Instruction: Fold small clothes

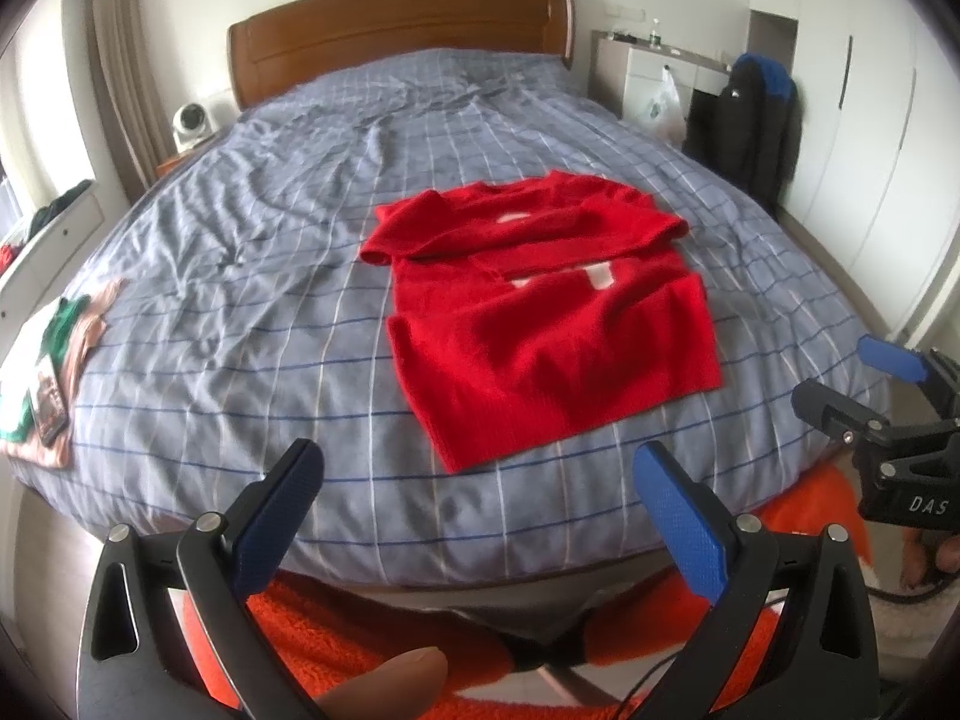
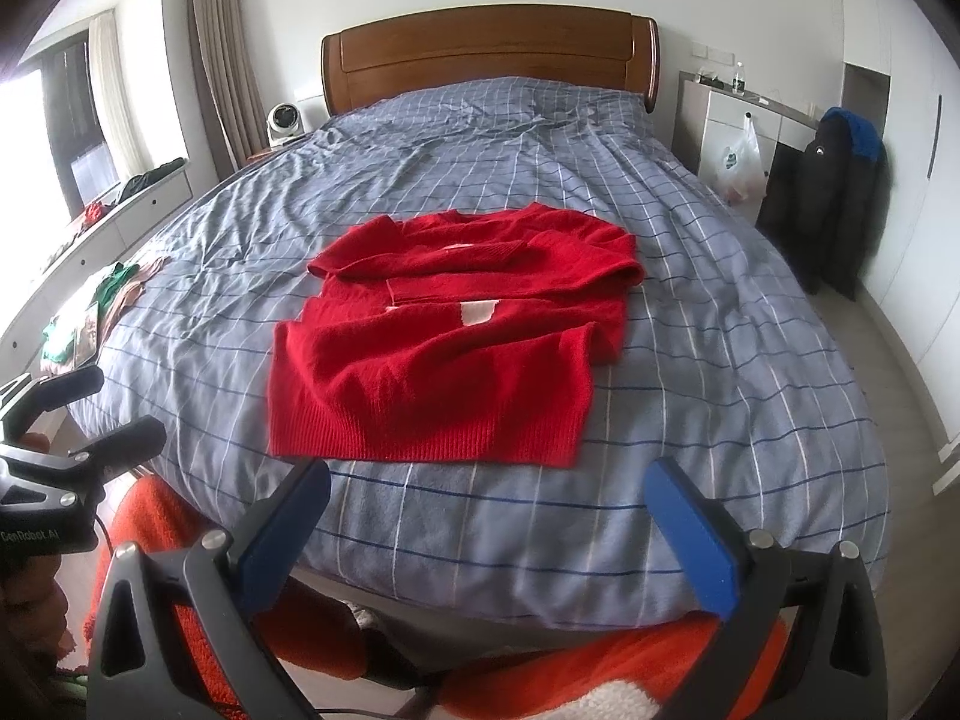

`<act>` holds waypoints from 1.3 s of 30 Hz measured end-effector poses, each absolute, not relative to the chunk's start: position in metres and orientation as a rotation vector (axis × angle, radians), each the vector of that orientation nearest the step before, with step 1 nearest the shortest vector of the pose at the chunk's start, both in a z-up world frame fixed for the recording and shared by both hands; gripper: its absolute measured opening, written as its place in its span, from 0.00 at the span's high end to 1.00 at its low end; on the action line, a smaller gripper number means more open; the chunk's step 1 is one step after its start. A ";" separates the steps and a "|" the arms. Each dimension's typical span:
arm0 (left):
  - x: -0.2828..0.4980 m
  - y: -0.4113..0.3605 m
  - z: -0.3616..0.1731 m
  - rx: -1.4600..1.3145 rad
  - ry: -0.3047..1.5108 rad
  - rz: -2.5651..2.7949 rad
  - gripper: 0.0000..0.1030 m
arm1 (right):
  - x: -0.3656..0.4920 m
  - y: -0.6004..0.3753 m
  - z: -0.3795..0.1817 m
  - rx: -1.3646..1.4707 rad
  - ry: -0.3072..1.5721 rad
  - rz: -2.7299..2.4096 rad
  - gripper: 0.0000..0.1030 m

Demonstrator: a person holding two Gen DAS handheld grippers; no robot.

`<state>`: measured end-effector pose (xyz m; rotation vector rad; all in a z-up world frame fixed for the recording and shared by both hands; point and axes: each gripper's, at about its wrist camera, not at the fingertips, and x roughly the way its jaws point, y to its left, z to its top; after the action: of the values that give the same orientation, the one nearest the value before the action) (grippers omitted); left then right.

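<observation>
A: Where is the sweater lying?

B: The red sweater [image 1: 540,312] is lying flat on the bed [image 1: 252,276], in the centre of the left wrist frame, slightly right of the middle. Both sleeves are lying folded across its chest, and its ribbed hem is pointing toward the lower edge of the frame. In the right wrist view the red sweater [image 2: 444,348] is sitting at the centre, with a pale patch showing between the folded sleeves and the body.

A: And the tools?

B: The left tool [image 1: 477,516] is hanging at the bottom of its frame with its blue-padded fingers [image 1: 684,528] standing wide apart, gripping nothing and staying clear of the sweater. The right tool [image 2: 486,534] is doing the same at the bottom of its own frame: fingers spread, nothing between them. The right tool [image 1: 852,384] is also showing at the right edge of the left wrist view, likewise parted.

A: Anything else on the bed?

B: A small pile of clothes [image 1: 54,366], green and pinkish, is lying at the left edge of the frame, well apart from the sweater. A wooden headboard [image 1: 396,42] is standing at the top centre, and a dark jacket [image 1: 762,120] is hanging at the upper right.
</observation>
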<state>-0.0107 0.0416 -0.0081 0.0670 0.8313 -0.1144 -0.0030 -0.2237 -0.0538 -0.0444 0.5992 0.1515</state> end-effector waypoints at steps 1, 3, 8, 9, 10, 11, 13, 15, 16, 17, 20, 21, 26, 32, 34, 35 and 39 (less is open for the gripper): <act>-0.010 0.042 -0.010 0.067 0.832 -0.115 0.00 | -0.003 -0.224 -0.054 -0.044 0.599 0.150 0.00; -0.009 0.041 -0.011 0.071 0.834 -0.116 0.00 | -0.003 -0.223 -0.054 -0.041 0.597 0.149 0.00; -0.007 0.038 -0.014 0.077 0.844 -0.116 0.00 | 0.001 -0.225 -0.059 -0.029 0.608 0.147 0.00; -0.007 0.037 -0.015 0.078 0.845 -0.115 0.00 | 0.001 -0.226 -0.060 -0.027 0.610 0.148 0.00; -0.007 0.036 -0.015 0.077 0.844 -0.115 0.00 | 0.001 -0.225 -0.061 -0.026 0.611 0.149 0.00; -0.007 0.036 -0.015 0.078 0.843 -0.116 0.00 | 0.001 -0.226 -0.061 -0.026 0.609 0.149 0.00; -0.006 0.036 -0.015 0.079 0.845 -0.117 0.00 | 0.002 -0.226 -0.062 -0.027 0.607 0.148 0.00; -0.006 0.036 -0.015 0.077 0.847 -0.117 0.00 | 0.001 -0.226 -0.062 -0.025 0.609 0.149 0.00; -0.007 0.034 -0.016 0.077 0.847 -0.118 0.00 | 0.001 -0.226 -0.062 -0.024 0.610 0.149 0.00; -0.007 0.034 -0.017 0.077 0.848 -0.118 0.00 | 0.001 -0.226 -0.062 -0.025 0.610 0.149 0.00; -0.007 0.033 -0.017 0.078 0.846 -0.118 0.00 | 0.001 -0.226 -0.062 -0.027 0.607 0.149 0.00; -0.006 0.033 -0.017 0.077 0.847 -0.119 0.00 | 0.001 -0.226 -0.062 -0.027 0.606 0.149 0.00; -0.004 0.039 -0.019 0.076 0.835 -0.109 0.00 | 0.002 -0.226 -0.061 -0.032 0.606 0.150 0.00; 0.037 0.098 -0.077 -0.095 1.002 -0.043 0.00 | 0.006 -0.255 -0.058 -0.081 0.463 0.181 0.00; 0.051 0.111 -0.101 -0.156 1.074 -0.049 0.01 | 0.025 -0.273 -0.076 -0.100 0.506 0.193 0.00; 0.061 0.115 -0.116 -0.185 1.104 -0.074 0.01 | 0.035 -0.279 -0.084 -0.094 0.545 0.198 0.00; 0.084 0.099 -0.140 -0.167 1.097 -0.161 0.14 | 0.084 -0.307 -0.122 0.036 0.710 0.281 0.01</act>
<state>0.0840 0.0992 -0.1395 -0.1667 1.0967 -0.1609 0.0840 -0.3072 -0.1220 0.0357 0.7096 0.2806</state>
